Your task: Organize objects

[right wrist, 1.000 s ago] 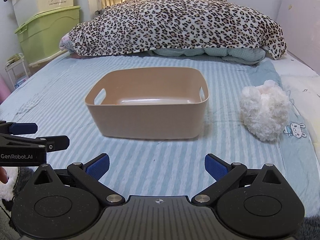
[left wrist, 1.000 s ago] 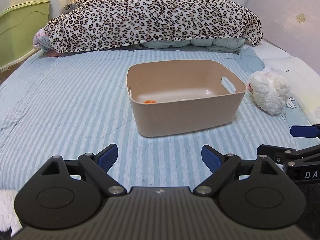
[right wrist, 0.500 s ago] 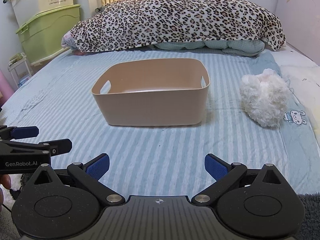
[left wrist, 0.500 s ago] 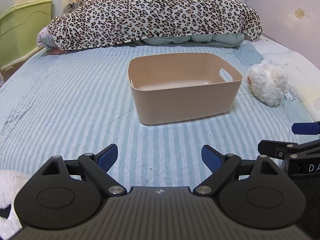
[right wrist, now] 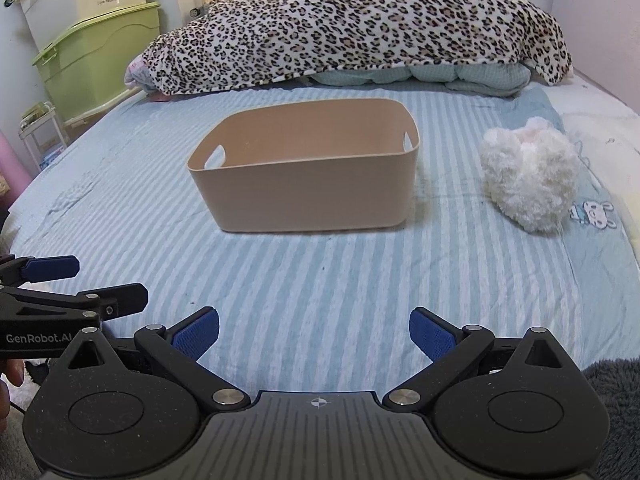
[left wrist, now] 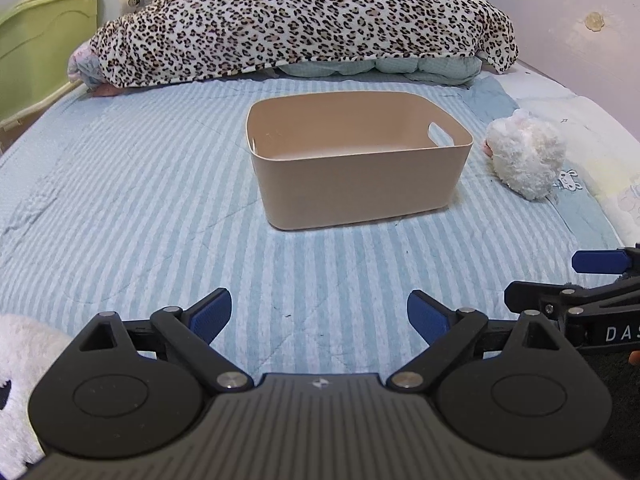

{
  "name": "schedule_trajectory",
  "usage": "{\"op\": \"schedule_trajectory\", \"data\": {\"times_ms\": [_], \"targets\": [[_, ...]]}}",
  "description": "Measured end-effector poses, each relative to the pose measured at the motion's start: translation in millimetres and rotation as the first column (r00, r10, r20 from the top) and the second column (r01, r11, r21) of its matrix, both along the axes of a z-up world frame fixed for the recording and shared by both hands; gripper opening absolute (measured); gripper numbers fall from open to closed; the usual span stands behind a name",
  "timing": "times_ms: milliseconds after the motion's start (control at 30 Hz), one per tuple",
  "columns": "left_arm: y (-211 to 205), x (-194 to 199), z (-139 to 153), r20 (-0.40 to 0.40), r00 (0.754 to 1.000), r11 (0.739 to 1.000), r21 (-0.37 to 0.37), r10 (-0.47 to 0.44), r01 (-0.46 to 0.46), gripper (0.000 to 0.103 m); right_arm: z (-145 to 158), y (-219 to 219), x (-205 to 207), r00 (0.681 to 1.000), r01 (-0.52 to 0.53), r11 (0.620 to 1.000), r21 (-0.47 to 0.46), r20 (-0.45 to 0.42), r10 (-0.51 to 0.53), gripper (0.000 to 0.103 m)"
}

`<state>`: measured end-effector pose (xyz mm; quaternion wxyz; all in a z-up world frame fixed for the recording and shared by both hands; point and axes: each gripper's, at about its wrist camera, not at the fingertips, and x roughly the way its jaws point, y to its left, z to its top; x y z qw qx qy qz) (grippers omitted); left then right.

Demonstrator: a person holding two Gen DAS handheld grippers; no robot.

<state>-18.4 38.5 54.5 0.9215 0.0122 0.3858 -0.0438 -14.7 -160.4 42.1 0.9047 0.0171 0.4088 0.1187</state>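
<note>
A beige plastic bin [left wrist: 360,172] stands on the blue striped bedsheet; it also shows in the right wrist view [right wrist: 308,184]. Its inside is mostly hidden by the near wall. A white fluffy plush toy [left wrist: 524,156] lies right of the bin, apart from it, and shows in the right wrist view [right wrist: 532,178]. Another white plush [left wrist: 20,364] shows at the lower left edge. My left gripper [left wrist: 319,312] is open and empty, low over the sheet in front of the bin. My right gripper [right wrist: 314,330] is open and empty, beside the left one.
A leopard-print blanket [right wrist: 360,24] is heaped at the far end of the bed. Green and cream storage boxes [right wrist: 96,48] stand at the left. A pale headboard [left wrist: 580,32] lines the right side. A grey fluffy fabric [right wrist: 616,384] lies at the lower right.
Both grippers have drawn back and sunk lower, so the bin looks farther and its floor is hidden. The white plush at the lower left has come into view.
</note>
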Motion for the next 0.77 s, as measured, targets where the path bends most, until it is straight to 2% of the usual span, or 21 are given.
{"op": "schedule_trajectory", "data": {"times_ms": [767], "targets": [[-4.6,6.3,-11.2,-0.029,1.000,1.000,0.000,-0.012,0.012,0.096,-4.5,-5.0,4.9,1.000,0.010,1.000,-0.005,-0.018,-0.010,0.103]]}}
